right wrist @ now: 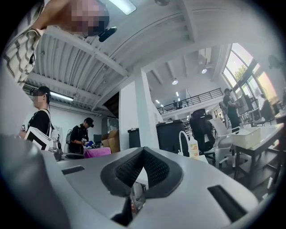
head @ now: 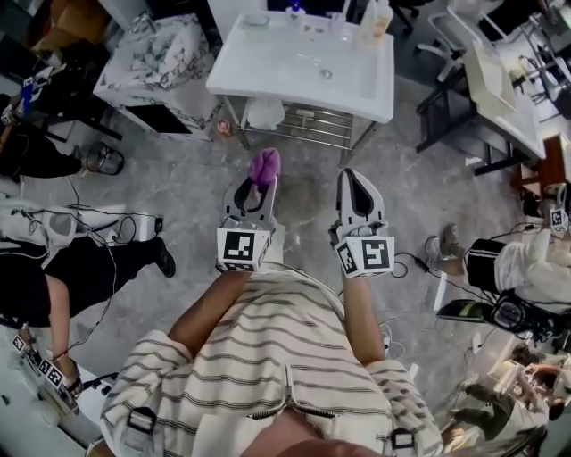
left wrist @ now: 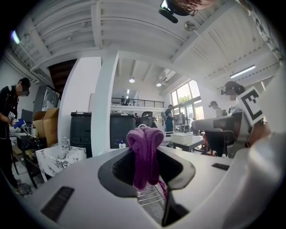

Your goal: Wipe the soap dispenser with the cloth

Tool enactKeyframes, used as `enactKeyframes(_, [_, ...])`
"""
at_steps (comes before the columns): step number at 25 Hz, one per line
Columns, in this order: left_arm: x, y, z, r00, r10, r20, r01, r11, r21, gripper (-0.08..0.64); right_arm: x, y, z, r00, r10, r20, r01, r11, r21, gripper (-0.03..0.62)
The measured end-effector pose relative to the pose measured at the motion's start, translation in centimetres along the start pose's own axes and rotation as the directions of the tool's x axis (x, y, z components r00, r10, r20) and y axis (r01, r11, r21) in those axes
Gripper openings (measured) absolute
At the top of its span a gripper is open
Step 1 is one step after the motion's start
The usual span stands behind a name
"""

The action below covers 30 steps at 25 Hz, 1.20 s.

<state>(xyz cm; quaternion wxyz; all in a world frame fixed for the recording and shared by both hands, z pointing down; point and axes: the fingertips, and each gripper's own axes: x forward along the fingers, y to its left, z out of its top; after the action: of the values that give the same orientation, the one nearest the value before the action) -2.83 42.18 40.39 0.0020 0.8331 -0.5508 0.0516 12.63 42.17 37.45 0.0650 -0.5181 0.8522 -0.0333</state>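
A bunched purple cloth (head: 265, 165) sticks out of my left gripper (head: 261, 181), whose jaws are shut on it. In the left gripper view the cloth (left wrist: 145, 152) hangs between the dark pads of the left gripper (left wrist: 146, 154). My right gripper (head: 359, 181) is held beside it, shut with nothing in it; in its own view the right gripper (right wrist: 142, 156) shows its pads meeting at the tips. The soap dispenser (head: 376, 20), a pale bottle, stands at the back right of the white sink (head: 268, 67) ahead of both grippers. The right gripper view shows the dispenser (right wrist: 193, 148) far off.
The sink rests on a metal frame with a wire shelf (head: 308, 125). A marble-patterned table (head: 156, 54) stands to its left and a white desk (head: 504, 89) to its right. People sit on the floor at left (head: 53, 268) and right (head: 526, 268), with cables (head: 107, 232) around.
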Motion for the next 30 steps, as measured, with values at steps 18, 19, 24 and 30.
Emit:
enactKeyframes(18, [29.1, 17.6, 3.5, 0.989, -0.142, -0.034, 0.141, 0.990, -0.029, 0.120, 32.0, -8.2, 0.4, 0.994, -0.086, -0.063, 0.088, 0.996, 0.026, 0.009])
enactKeyframes(19, [30.2, 18.2, 3.6, 0.988, -0.152, -0.033, 0.151, 0.988, -0.029, 0.120, 33.4, -8.5, 0.4, 0.994, -0.091, -0.062, 0.093, 0.995, 0.025, 0.009])
enactKeyframes(24, [34.8, 21.2, 3.5, 0.983, -0.176, -0.042, 0.176, 0.984, -0.024, 0.120, 38.9, -9.6, -0.7, 0.992, -0.096, -0.083, 0.099, 0.995, 0.022, 0.011])
enactKeyframes(30, [39.2, 22.8, 3.0, 0.985, -0.162, -0.065, 0.159, 0.986, -0.044, 0.121, 43.0, -11.7, -1.4, 0.990, -0.075, -0.116, 0.078, 0.997, 0.016, 0.011])
